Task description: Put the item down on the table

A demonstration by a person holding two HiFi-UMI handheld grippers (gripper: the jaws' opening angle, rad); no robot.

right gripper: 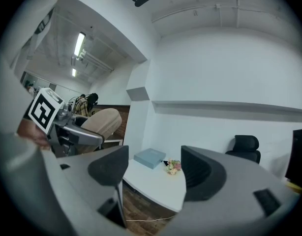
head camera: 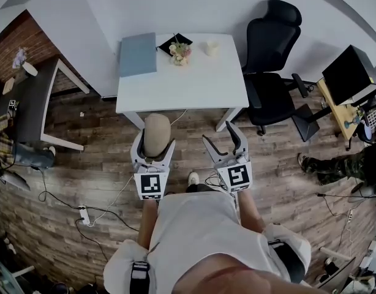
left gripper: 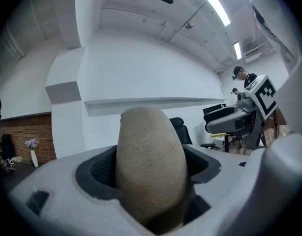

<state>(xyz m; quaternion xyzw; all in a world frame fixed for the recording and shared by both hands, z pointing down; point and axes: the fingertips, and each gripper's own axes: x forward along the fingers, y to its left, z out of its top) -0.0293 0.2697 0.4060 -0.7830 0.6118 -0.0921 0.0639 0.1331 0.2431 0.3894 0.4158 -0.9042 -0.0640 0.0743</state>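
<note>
The item (head camera: 156,130) is not yet on the worktop. It stands upright in the left claw (head camera: 155,147), over the wooden floor, just before the near edge of the worktop and toward its near left corner.

The white worktop (head camera: 194,81) is the biggest thing here. Its near half is bare, so I judge that there is enough free place to set the item down. A flat blue-grey box (head camera: 138,54) lies at the far left corner, well away from that free part.

The left claw is closed on the item (left gripper: 151,166): the 2 jaws press it from both sides at its lower half, and the rounded top rises above them. I think this low hold keeps the item steady and upright while it is carried. The right claw (head camera: 221,141) is beside it, also before the near edge. Its 2 jaws stand wide apart with nothing between them, so it seems to have no part in this step.

A small bunch of flowers (head camera: 180,52) and 1 pale cup (head camera: 211,48) stand along the far edge, also clear of the near half.

The item is oval and tan, with a matt, finely grainy surface. No label or mark shows on it, and I cannot tell what it is made of.
</note>
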